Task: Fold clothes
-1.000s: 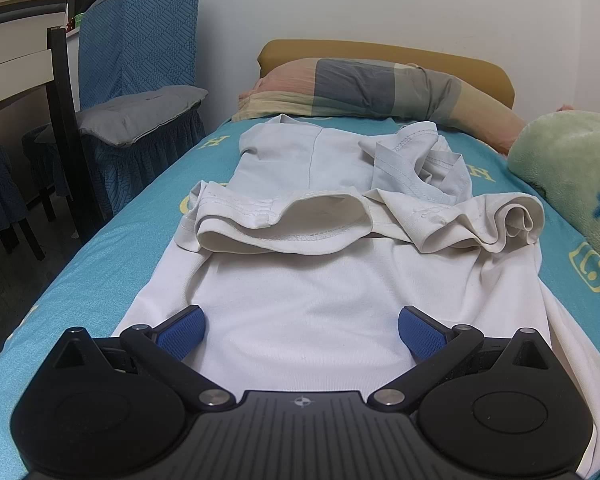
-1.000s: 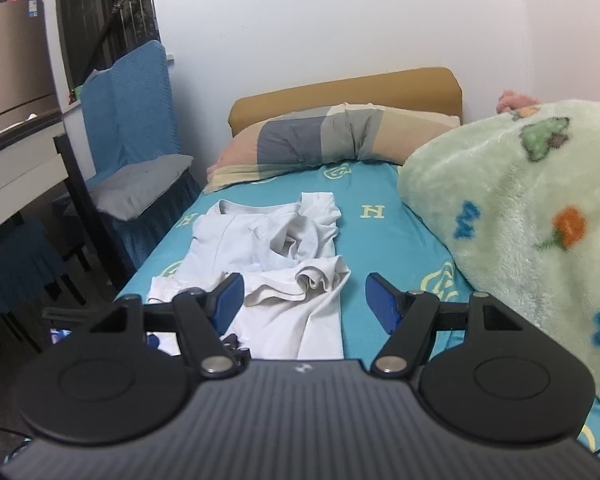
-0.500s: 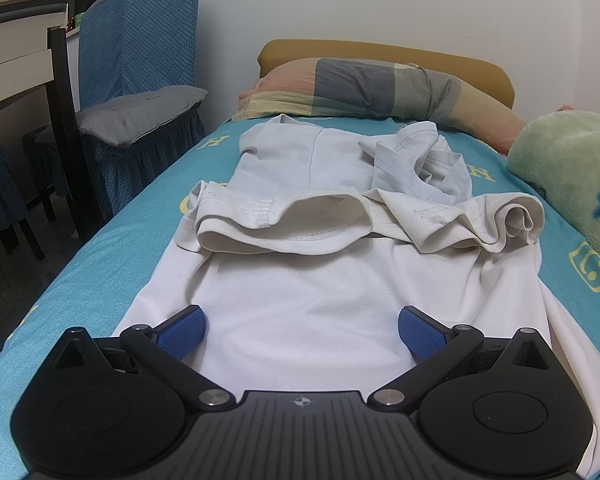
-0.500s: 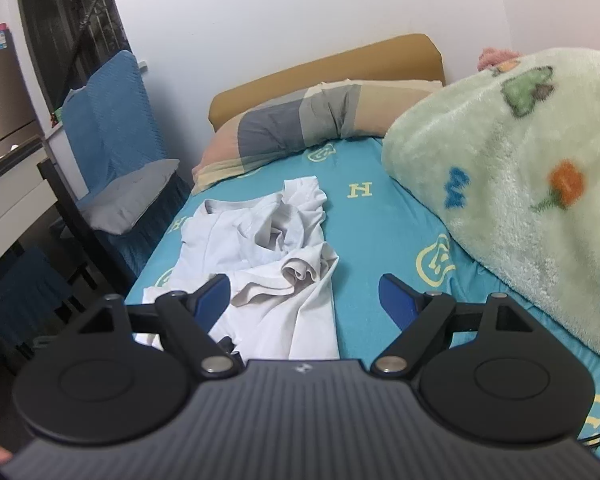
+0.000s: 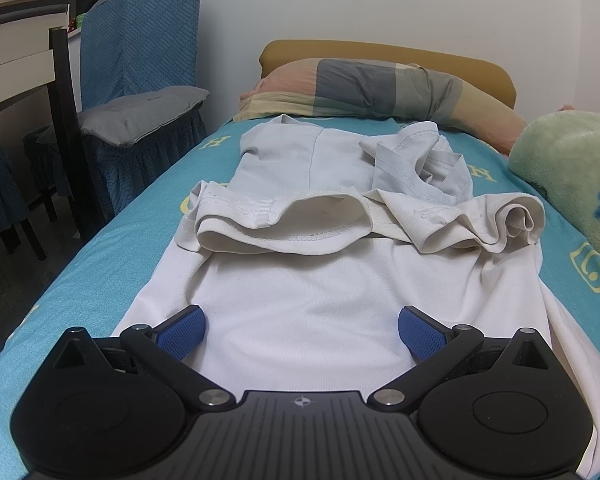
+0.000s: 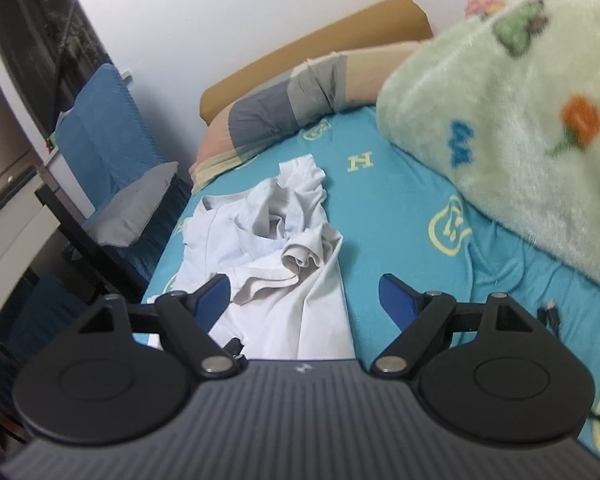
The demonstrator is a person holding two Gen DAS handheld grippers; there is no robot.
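1. The bed, under a turquoise sheet, stretches ahead of both claws toward a striped pillow at its far end.
2. A fuzzy green blanket is heaped ahead and to the right of the right claw.
3. A blue-covered chair stands beside the bed, off to the left of the left claw.
4. The white T-shirt lies flat on the bed directly before the left claw, its far part bunched; a pale grey garment lies just beyond it.
5. The left claw sits low over the shirt, blue pads wide apart, gripping nothing.
6. The right claw hangs above the shirt's right edge, pads likewise spread, empty.
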